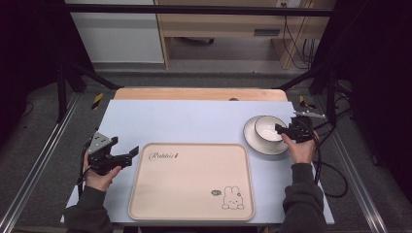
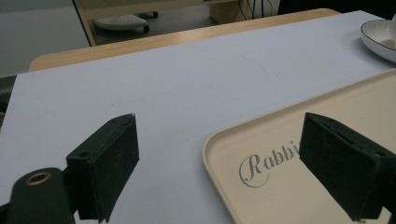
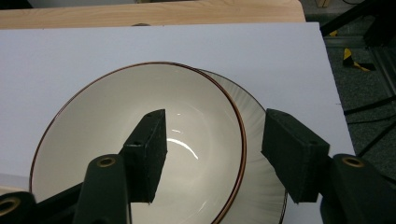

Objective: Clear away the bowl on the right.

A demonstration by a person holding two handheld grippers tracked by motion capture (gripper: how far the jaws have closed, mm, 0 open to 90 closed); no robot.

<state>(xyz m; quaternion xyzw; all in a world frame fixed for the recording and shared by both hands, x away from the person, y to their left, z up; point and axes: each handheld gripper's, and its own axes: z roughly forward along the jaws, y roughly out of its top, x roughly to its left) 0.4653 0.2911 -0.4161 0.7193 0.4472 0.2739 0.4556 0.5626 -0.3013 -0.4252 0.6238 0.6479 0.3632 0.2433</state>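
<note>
A white bowl (image 1: 270, 128) with a thin brown rim stands on a white plate (image 1: 257, 145) at the right of the table. My right gripper (image 1: 282, 128) straddles the bowl's right rim. In the right gripper view, one jaw hangs inside the bowl (image 3: 116, 116) and the other outside it, over the plate (image 3: 254, 121). A gap shows between each pad and the rim, so the right gripper (image 3: 217, 121) is open. My left gripper (image 1: 133, 154) is open and empty at the left edge of the beige tray (image 1: 192, 179), its jaws spanning the tray's far corner (image 2: 210, 144).
The tray carries a "Rabbit" script and a rabbit drawing (image 1: 232, 199). A pale blue mat (image 1: 194, 121) covers the wooden table. Black frame bars and cables (image 1: 330, 170) run along the table's right side. The plate's edge (image 2: 378, 39) shows far off in the left gripper view.
</note>
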